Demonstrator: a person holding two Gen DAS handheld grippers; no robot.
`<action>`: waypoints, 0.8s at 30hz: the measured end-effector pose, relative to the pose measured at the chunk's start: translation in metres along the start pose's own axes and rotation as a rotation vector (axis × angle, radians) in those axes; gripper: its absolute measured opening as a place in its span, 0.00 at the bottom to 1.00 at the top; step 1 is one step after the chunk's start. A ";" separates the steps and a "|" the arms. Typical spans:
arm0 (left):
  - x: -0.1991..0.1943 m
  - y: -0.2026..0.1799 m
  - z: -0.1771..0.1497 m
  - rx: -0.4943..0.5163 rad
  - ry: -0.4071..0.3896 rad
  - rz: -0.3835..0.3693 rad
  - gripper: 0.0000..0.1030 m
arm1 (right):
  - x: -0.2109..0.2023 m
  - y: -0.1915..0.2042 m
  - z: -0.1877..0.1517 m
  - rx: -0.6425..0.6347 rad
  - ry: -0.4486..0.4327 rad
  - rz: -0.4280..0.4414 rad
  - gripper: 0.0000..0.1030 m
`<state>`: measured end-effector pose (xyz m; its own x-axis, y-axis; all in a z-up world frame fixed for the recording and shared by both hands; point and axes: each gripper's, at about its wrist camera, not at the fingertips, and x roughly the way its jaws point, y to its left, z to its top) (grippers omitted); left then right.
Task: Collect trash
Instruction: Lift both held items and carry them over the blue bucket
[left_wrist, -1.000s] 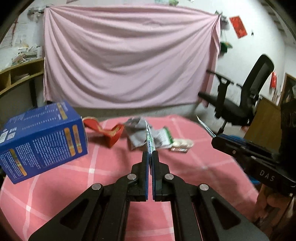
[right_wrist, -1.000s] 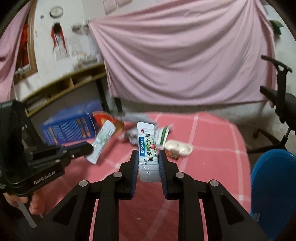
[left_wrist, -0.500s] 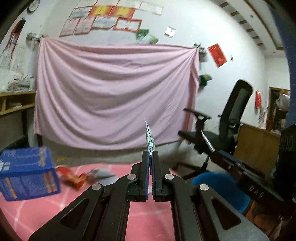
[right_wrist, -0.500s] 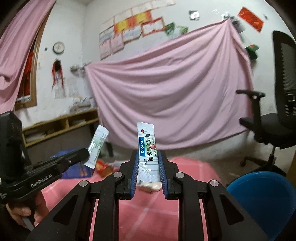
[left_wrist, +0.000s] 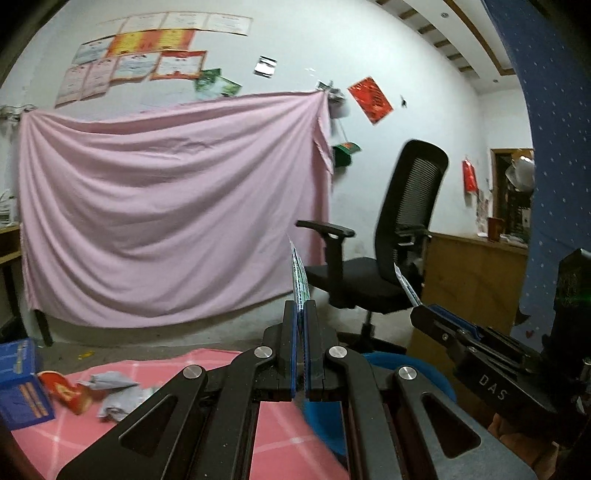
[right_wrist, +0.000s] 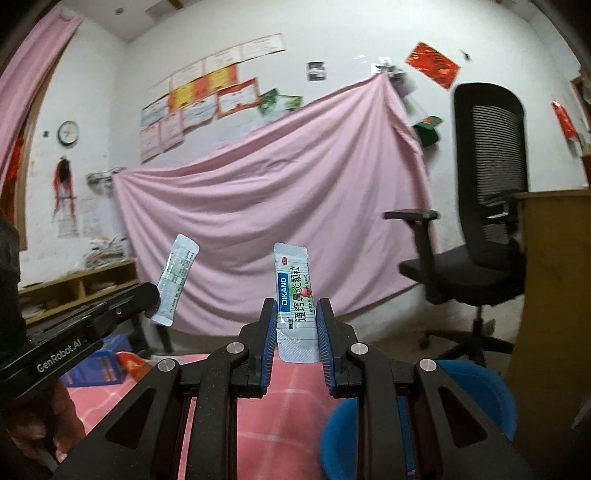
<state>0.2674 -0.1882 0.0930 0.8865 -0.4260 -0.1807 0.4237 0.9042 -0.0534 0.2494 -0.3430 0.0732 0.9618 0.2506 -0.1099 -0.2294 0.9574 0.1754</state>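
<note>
My left gripper is shut on a thin green-and-white sachet, seen edge-on; the sachet also shows in the right wrist view. My right gripper is shut on a white sachet with a blue DIKANG label, held upright. Both grippers are raised above the pink checked table. A blue bin sits low, just right of the table. More trash lies on the table: grey crumpled wrappers and a red packet.
A blue box stands on the table's left edge. A black office chair stands to the right of the pink cloth hanging on the back wall. A wooden cabinet is at the right.
Both grippers have risen and swung right with their sachets. The table has dropped low in view, and the blue bin and the chair have come closer.
</note>
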 end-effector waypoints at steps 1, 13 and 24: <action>0.005 -0.005 0.001 0.003 0.006 -0.006 0.01 | -0.002 -0.007 0.000 0.007 0.000 -0.018 0.19; 0.067 -0.054 -0.013 0.052 0.116 -0.075 0.01 | -0.002 -0.072 -0.009 0.077 0.079 -0.147 0.19; 0.117 -0.055 -0.036 -0.029 0.328 -0.137 0.01 | 0.015 -0.101 -0.025 0.148 0.205 -0.190 0.19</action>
<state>0.3407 -0.2868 0.0398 0.7129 -0.5158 -0.4752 0.5250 0.8417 -0.1259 0.2830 -0.4319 0.0290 0.9318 0.1075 -0.3467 -0.0100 0.9624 0.2714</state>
